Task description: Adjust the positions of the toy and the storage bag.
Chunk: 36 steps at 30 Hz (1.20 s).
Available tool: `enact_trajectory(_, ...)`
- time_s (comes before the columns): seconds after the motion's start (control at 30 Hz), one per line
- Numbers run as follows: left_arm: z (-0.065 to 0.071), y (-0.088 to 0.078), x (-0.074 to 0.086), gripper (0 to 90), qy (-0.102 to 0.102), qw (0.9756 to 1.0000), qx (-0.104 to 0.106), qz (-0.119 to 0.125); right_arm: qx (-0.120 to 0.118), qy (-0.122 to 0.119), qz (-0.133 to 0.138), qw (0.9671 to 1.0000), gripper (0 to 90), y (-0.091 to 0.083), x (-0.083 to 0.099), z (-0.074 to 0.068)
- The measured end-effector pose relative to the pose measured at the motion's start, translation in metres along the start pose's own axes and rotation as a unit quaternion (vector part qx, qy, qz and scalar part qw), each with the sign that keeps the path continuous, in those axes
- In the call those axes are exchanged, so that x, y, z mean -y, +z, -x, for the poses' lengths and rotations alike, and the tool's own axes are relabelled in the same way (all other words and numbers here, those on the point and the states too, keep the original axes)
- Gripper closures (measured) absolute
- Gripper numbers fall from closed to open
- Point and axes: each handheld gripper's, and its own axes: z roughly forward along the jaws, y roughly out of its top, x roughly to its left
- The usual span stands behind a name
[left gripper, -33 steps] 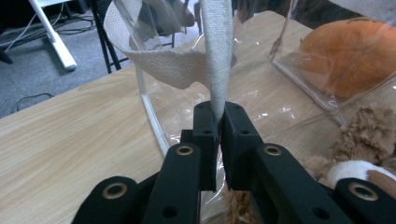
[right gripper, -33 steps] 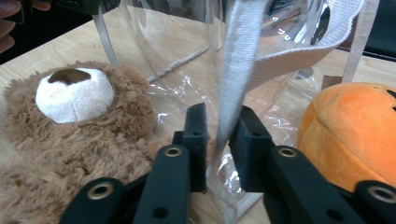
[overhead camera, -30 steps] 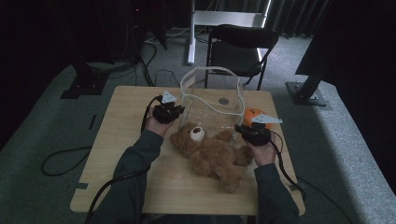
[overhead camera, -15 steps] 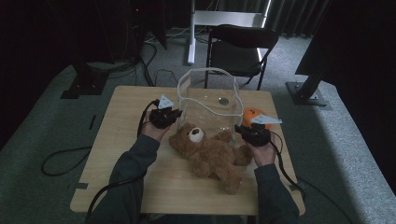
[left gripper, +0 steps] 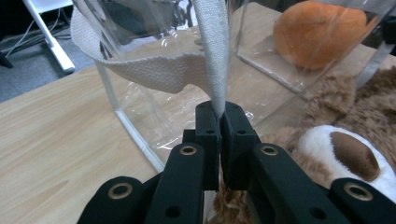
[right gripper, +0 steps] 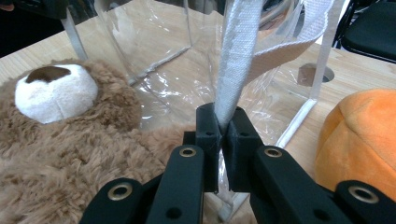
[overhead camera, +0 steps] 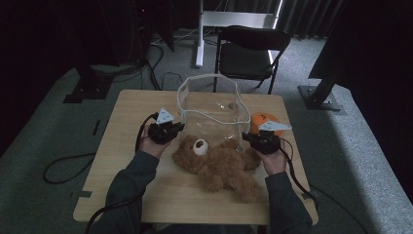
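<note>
Both grippers, left (overhead camera: 176, 128) and right (overhead camera: 247, 138), pinch the clear bag (overhead camera: 210, 114) by its white rim, spreading it open beyond the teddy bear (overhead camera: 219, 163).

High view: dim, underexposed; room beyond the wooden table (overhead camera: 122, 161) falls to near black; soft, grainy detail. Gripper views: brighter, even overhead light. Glare streaks on the clear plastic bag (left gripper: 154, 107). Black jaws in foreground slightly soft; orange plush (right gripper: 359, 135) blurred at frame edge. Shadows faint.
</note>
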Motion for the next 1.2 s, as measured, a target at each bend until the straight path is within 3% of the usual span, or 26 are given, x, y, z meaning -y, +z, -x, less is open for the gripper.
enact_trajectory(0.47,0.016,-0.019,0.013,87.2,0.001,0.9998,0.019,0.003,-0.006,-0.019,-0.008,0.9998,85.4,-0.010,0.005,-0.010)
enact_trajectory(0.8,0.023,-0.022,0.016,87.1,0.001,0.9994,0.032,0.011,-0.003,-0.022,-0.009,0.9997,85.4,-0.021,0.011,-0.015)
enact_trajectory(1.2,0.036,-0.032,0.023,86.9,0.011,0.9991,0.040,0.013,-0.006,-0.038,-0.017,0.9991,85.0,-0.040,0.021,-0.029)
